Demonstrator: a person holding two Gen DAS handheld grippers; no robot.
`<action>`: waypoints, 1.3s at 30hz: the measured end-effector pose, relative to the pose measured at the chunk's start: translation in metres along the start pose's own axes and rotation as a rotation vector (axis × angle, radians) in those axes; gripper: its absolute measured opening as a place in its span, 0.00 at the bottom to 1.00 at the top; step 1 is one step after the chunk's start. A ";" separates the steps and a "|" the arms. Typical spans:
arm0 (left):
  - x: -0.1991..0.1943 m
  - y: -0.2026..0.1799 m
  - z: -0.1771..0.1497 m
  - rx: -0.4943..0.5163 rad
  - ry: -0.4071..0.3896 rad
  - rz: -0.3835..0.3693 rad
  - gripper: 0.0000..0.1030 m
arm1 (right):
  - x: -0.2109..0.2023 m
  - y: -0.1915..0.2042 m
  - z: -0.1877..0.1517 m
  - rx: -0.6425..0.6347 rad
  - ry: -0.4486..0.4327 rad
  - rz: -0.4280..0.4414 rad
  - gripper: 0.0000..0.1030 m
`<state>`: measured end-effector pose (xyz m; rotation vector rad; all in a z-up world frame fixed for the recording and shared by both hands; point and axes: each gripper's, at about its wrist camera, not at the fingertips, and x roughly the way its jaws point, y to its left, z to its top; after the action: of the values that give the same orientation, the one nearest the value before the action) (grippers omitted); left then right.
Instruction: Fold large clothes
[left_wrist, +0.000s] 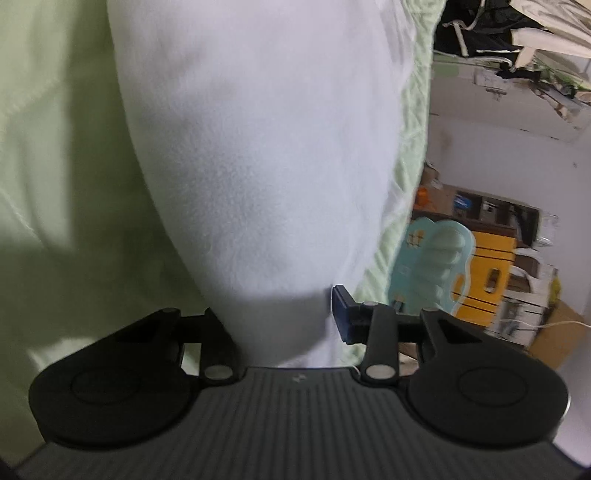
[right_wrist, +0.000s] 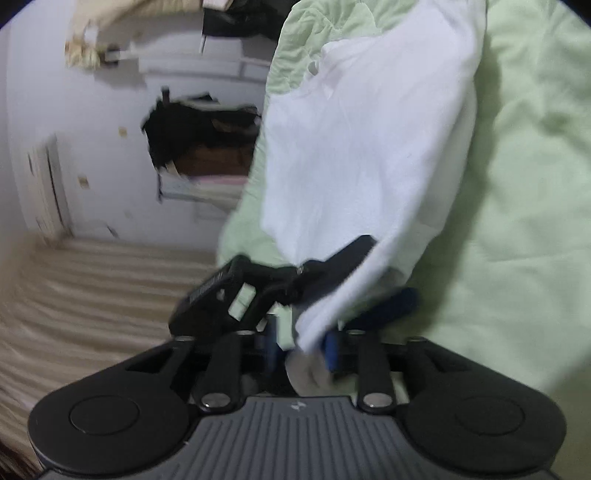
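the white garment (left_wrist: 258, 166) lies folded lengthwise on the green bedspread (left_wrist: 55, 147), near its edge. left claw (left_wrist: 280, 314) straddles the near end; whether it pinches, i cannot tell (one pad hidden). right claw (right_wrist: 303, 350) clamps the near corner, likely for the next fold.

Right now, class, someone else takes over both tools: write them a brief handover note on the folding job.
Left tool: white cotton garment sits between its jaws; grip unclear.
Right tool: a corner of the same garment lies between its blue pads; grip unclear through blur.
Garment lies lengthwise on the pale green quilted bedspread, apparently folded narrow.
Left: finish folding it and smooth it.
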<state>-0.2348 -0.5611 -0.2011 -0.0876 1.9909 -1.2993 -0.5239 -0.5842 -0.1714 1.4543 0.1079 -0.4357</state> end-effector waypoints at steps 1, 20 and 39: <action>-0.003 0.001 0.002 0.004 -0.009 0.006 0.36 | -0.013 0.001 -0.001 -0.027 -0.021 -0.035 0.59; -0.012 -0.039 -0.010 0.251 -0.078 0.160 0.15 | 0.013 -0.012 0.084 -0.181 -0.348 -0.269 0.20; -0.225 -0.080 0.194 0.139 -0.618 0.136 0.59 | 0.200 0.181 0.227 -0.386 -0.313 -0.058 0.49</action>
<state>0.0204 -0.6506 -0.0542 -0.2497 1.3561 -1.1440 -0.3201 -0.8398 -0.0395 0.9936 -0.0167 -0.6468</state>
